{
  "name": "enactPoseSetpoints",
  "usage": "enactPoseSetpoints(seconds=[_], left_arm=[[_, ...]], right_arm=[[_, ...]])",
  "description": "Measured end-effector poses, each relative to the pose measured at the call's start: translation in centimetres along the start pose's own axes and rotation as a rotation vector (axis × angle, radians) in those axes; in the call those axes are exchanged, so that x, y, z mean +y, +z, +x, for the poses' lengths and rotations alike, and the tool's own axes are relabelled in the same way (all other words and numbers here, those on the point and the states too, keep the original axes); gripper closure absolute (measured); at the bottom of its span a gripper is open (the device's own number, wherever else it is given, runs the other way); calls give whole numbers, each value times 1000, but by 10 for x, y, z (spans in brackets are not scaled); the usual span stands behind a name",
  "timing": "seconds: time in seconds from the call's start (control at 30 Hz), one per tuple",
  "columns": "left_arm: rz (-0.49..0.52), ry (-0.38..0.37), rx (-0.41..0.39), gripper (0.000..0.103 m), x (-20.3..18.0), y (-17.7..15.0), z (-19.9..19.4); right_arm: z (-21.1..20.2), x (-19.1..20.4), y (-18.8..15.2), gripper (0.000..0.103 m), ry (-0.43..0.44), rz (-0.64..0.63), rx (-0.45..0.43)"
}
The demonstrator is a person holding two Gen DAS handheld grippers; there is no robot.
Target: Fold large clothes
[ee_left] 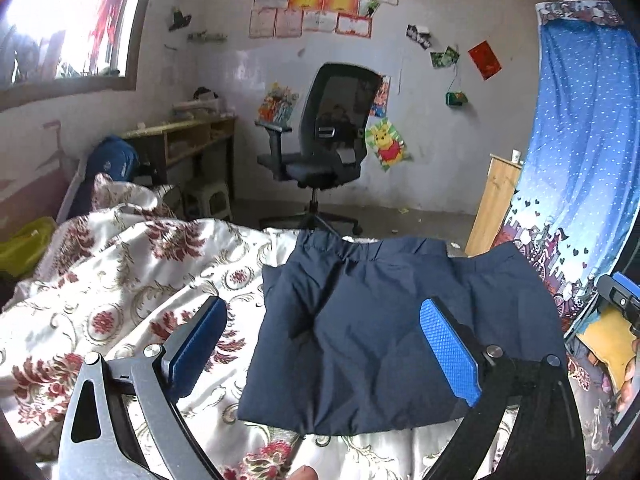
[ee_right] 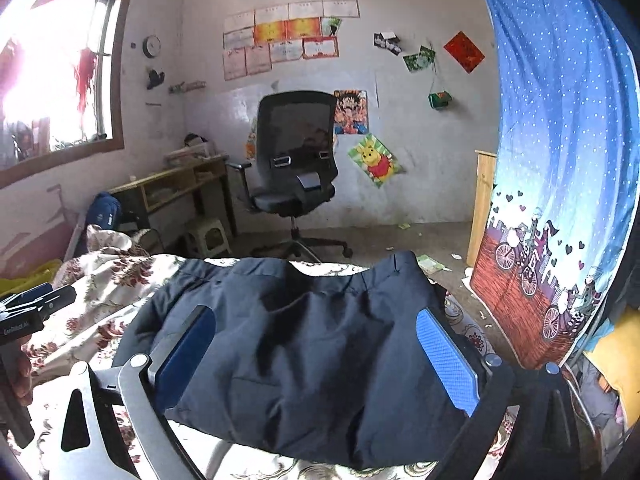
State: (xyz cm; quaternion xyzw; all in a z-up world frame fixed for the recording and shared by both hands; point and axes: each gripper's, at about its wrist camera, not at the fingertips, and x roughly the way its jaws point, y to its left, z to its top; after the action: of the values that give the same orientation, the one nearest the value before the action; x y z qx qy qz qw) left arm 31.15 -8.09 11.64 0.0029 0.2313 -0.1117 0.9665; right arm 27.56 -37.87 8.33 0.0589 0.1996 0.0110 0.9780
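Folded navy garment (ee_right: 304, 352) on a floral bedspread (ee_right: 100, 280). The right gripper (ee_right: 316, 364) hangs above the garment, jaws wide and empty. Beyond the garment stands an office chair (ee_right: 296, 160).

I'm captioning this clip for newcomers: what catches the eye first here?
A folded dark navy garment lies front and centre on the floral bedspread, framed by the open left claw and open right claw, neither touching it. Behind stands a black office chair; a bright blue dotted curtain fills the right.
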Motion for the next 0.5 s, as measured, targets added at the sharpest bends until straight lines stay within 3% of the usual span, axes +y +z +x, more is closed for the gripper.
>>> enactPoseSetpoints(seconds=[0.5], left_arm=[[81,12,-85,8,-27,-18,-102]], right_arm=[[-91,21,-13,0,36,-18,-64]])
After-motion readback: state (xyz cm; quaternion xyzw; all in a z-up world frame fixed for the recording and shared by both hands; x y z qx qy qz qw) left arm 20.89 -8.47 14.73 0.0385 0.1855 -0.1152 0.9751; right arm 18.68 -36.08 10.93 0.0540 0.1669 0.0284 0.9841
